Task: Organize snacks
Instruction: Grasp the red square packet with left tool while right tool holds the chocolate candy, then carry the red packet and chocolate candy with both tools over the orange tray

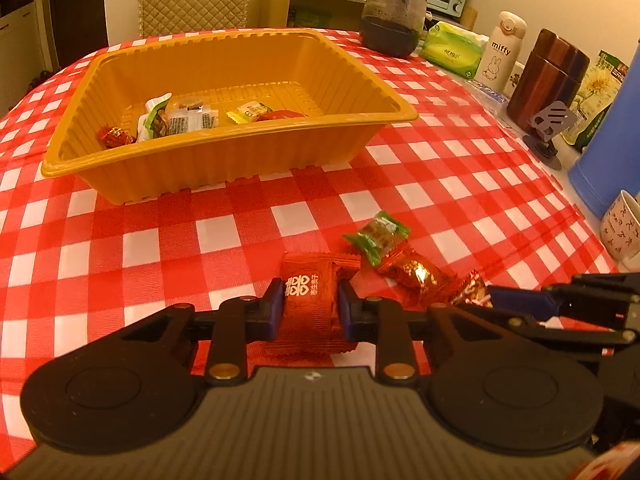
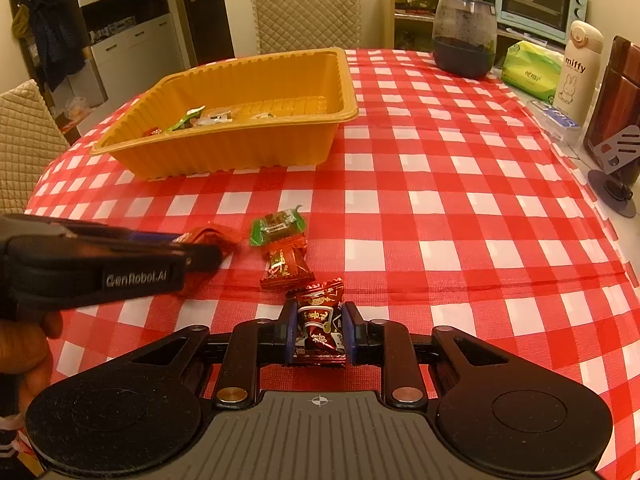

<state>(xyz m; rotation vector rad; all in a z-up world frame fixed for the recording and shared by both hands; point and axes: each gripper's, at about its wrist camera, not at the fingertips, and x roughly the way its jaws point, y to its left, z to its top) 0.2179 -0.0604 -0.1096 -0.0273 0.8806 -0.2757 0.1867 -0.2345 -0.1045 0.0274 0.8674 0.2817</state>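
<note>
On the checked tablecloth (image 2: 440, 200), the left gripper (image 1: 308, 308) pinches a flat red packet (image 1: 308, 300) bearing white characters; the right gripper (image 2: 318, 334) clamps a dark-red candy (image 2: 320, 326). "GenRobot.AI" marks the left one. Beyond, the orange tray (image 1: 224, 160) holds several snacks.

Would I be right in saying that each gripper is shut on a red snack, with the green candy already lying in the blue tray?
Not quite. The green candy lies on the tablecloth, not in a tray, and the tray is orange; the right wrist view shows this. The rest holds: the left gripper is shut on a red packet, the right gripper on a dark-red candy.
</note>
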